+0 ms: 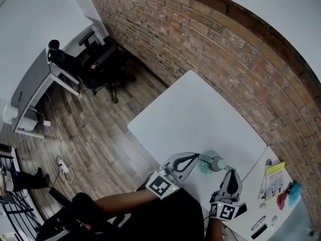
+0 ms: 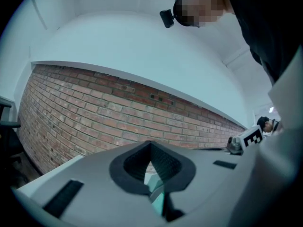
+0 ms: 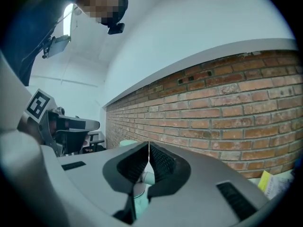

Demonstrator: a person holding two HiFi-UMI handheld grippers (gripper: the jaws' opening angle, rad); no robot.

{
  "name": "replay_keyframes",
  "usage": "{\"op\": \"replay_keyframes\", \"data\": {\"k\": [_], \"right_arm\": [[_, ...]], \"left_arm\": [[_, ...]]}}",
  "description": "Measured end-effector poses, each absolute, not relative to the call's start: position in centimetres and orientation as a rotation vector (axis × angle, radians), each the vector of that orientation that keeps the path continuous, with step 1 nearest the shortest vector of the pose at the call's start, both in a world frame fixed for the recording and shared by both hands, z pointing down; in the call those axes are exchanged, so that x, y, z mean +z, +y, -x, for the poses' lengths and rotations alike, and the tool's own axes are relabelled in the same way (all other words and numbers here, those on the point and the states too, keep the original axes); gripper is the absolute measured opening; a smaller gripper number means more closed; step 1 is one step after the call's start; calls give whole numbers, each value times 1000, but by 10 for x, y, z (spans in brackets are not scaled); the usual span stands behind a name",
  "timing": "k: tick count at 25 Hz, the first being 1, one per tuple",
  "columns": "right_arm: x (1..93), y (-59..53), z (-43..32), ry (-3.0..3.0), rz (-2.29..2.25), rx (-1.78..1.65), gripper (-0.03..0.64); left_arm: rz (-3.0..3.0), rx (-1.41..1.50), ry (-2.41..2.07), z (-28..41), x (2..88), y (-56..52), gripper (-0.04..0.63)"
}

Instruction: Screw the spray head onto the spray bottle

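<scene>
We find the spray bottle (image 1: 206, 163) at the near edge of the white table (image 1: 200, 114), a teal body caught between the two grippers. Its paler neck end points right, where the spray head (image 1: 220, 163) meets it. From the head view we cannot tell whether it rests on the table or is held just above it.

The left gripper (image 1: 196, 159) comes in from the left with its jaws closed until the tips meet. In its own view a teal piece of the bottle (image 2: 157, 193) sits low in the ribbed hollow behind those tips, so we judge it clamped there. That hold makes sense to us: the body has to be kept from turning while the thread is driven.

The right gripper (image 1: 230, 171) reaches in from the near right, also closed to the tips. A pale mint and white piece (image 3: 141, 189) is lodged in the same hollow, and we take it for the spray head, gripped so it can be twisted. Both grippers point roughly level and face each other, which keeps head and neck on one line.

Further right lies a yellow-topped sheet (image 1: 275, 179), well apart from the work. A brick wall (image 1: 225, 49) runs behind the table's far side.
</scene>
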State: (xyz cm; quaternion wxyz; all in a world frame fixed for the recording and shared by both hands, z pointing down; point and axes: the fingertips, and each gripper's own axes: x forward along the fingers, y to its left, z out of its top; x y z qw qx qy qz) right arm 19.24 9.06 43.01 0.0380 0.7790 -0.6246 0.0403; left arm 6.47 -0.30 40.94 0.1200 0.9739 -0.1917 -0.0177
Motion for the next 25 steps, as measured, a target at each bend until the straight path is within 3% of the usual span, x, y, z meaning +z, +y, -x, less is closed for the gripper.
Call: {"op": "replay_keyframes", "data": {"k": [12,25], "right_arm": [[427,111,-202,-1678,-2540,127,12],[403,155,-183,-1817,-2560,91,12]], "left_arm": [[-2869,-72,-421,-71,418,-4,2],[-2904,-73,-518,-51,407,55,2]]}}
